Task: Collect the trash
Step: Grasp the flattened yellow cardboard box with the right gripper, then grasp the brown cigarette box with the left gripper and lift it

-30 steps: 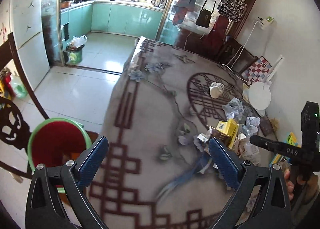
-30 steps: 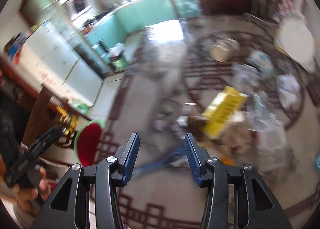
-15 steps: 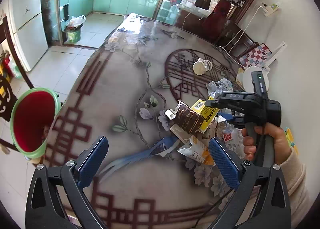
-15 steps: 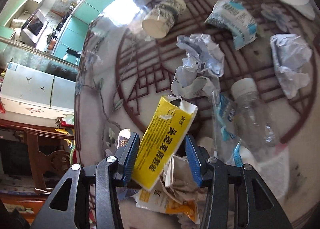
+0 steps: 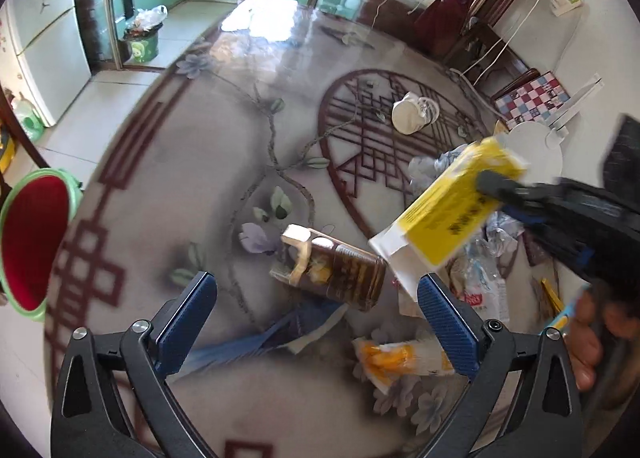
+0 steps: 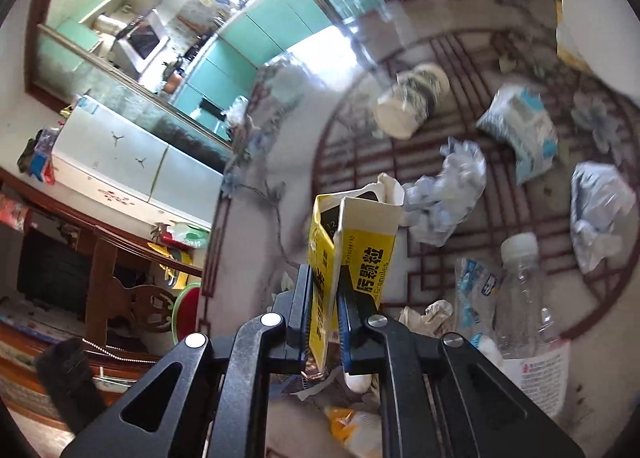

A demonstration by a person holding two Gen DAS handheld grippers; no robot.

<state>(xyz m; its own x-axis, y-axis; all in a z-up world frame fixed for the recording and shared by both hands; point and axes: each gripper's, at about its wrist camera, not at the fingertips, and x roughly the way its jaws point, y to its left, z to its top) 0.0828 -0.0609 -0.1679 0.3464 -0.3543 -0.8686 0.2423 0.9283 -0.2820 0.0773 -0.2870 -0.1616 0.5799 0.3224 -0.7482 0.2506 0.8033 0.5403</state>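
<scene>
My right gripper [image 6: 324, 290] is shut on a yellow cardboard box [image 6: 352, 242] and holds it above the table; the box also shows in the left wrist view [image 5: 452, 209], lifted over the pile. My left gripper [image 5: 316, 310] is open and empty, just in front of a brown box [image 5: 332, 270] lying on the table. A yellow-and-white wrapper [image 5: 400, 358] lies near the left gripper's right finger. A paper cup [image 6: 412, 97], crumpled paper [image 6: 448, 193], a blue-white packet [image 6: 520, 129] and a clear plastic bottle [image 6: 520, 290] lie on the patterned tablecloth [image 5: 240, 137].
A green bin with a red inside [image 5: 32, 238] stands on the floor left of the table. A white round lamp base [image 5: 536, 149] sits at the table's far right by the wall. A dark wooden chair [image 6: 132, 298] stands beside the table.
My right gripper has closed on the yellow box and lifted it off the pile. My left gripper has moved closer to the brown box.
</scene>
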